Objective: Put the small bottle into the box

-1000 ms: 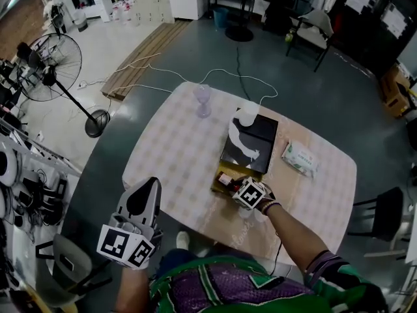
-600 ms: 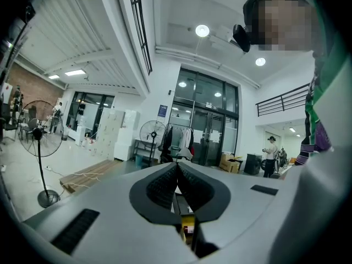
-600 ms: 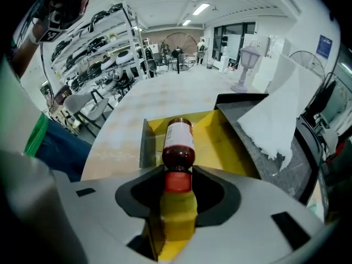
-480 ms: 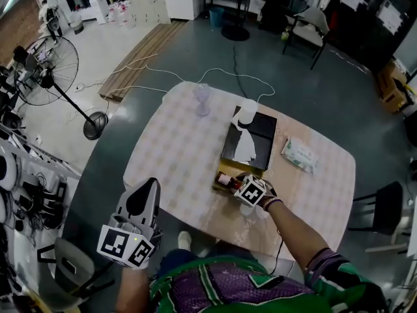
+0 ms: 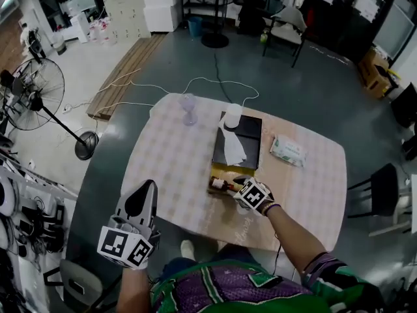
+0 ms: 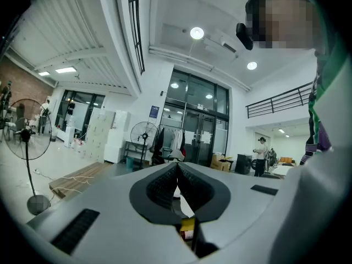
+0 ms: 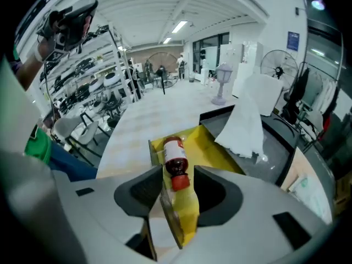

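The left hand-held gripper is close to the person, off the worktop. Its 2 jaws are pressed together with nothing in them, because it has no job right now. The right hand-held gripper points down over the yellow box. Its jaws have just been opening and stand wide apart. The small bottle lies on its side inside the box. Its red cap is between the jaws but not squeezed. I think the bottle is let go, so the job looks almost done. Behind the box lies a black lid with white paper on it. Farther off stand a cup and a glass.
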A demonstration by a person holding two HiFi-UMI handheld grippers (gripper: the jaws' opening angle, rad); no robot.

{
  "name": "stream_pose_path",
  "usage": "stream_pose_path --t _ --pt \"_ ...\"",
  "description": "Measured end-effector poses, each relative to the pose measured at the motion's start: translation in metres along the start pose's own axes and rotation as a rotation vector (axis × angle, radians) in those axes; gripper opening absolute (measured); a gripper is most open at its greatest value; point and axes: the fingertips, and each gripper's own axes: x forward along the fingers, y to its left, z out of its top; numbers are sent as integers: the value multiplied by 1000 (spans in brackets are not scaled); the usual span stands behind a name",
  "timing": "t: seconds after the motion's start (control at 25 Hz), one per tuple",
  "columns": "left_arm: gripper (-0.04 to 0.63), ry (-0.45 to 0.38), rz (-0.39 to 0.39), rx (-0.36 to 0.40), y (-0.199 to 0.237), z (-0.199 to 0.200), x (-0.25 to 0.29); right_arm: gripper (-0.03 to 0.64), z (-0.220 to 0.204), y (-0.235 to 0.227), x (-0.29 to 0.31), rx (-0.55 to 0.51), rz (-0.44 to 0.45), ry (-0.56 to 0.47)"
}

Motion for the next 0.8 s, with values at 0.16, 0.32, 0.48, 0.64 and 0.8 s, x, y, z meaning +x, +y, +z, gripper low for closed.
stream_pose_path --t 0.16,0.32,0.48,0.64,0.8 --pt "23 6 -48 10 2 0 8 184 9 -2 -18 127 -71 -86" --pt "23 12 -89 13 8 3 14 184 20 0 -41 235 -156 -176" --pt "23 -6 -133 24 9 13 15 184 31 3 -74 326 -236 -267" --pt "23 -23 -182 44 11 27 4 184 41 10 -115 364 -330 -341" --pt "23 -36 -212 72 22 35 -11 184 54 21 -153 412 -413 -450"
